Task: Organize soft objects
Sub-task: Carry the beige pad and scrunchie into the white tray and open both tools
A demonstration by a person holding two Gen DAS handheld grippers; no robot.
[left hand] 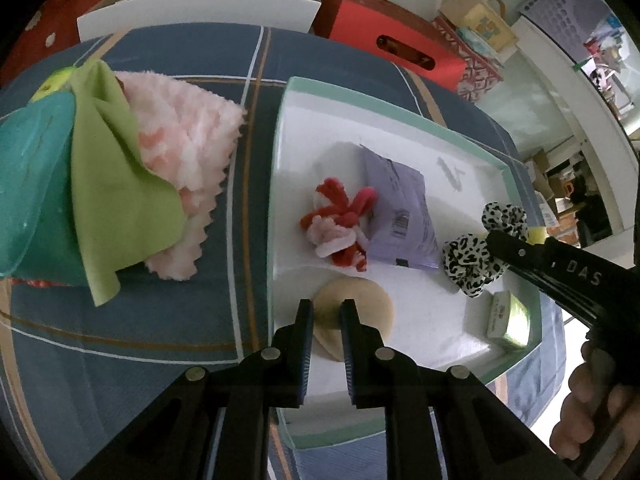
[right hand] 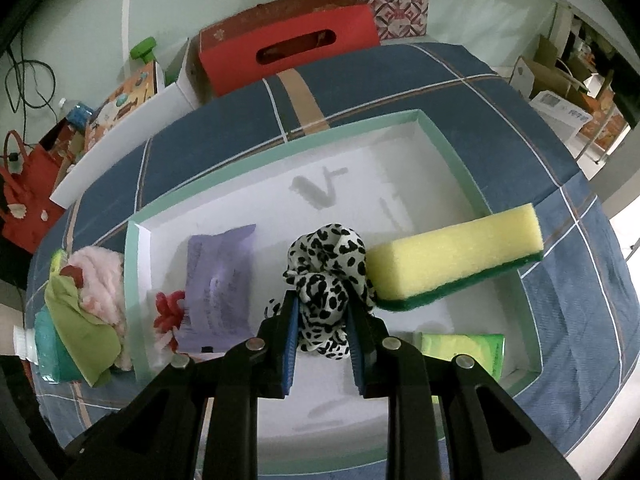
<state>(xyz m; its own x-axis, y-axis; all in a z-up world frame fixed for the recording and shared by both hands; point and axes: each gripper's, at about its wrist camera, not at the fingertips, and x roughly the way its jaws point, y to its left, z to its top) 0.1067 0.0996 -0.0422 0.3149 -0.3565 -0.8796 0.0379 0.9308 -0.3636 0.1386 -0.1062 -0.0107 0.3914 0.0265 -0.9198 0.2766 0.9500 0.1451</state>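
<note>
While the right tool [right hand: 323,316] grips a black-and-white spotted scrunchie [right hand: 330,276] over the white tray [right hand: 452,160], the step in hand looks like placing that scrunchie among the soft items already gathered there. To do it well, the person would probably lower it onto bare tray floor, clear of the yellow-and-green sponge [right hand: 456,260] just to its right, and release only once the fabric rests, so it does not snag on the pads.

The right tool's jaws are partly closed, clamped on the scrunchie's lower folds; most of the fabric bulges out above and ahead of the fingertips. The scrunchie touches or nearly touches the sponge's near end; which, cannot be told.

The left tool [left hand: 327,320] hovers over the tray's near edge with its jaws slightly apart and nothing between them. Below its tips lies a round beige pad [left hand: 368,300]; whether the tips touch it cannot be told.

Also in the tray are a purple packet [left hand: 404,208], a red-and-pink chenille knot [left hand: 340,224] and a small green packet [right hand: 464,348]. Left of the tray, on the blue plaid tabletop [left hand: 120,340], sit a pink fluffy cloth [left hand: 192,152], a green cloth [left hand: 116,184] and a teal item [left hand: 32,184], heaped together.
</note>
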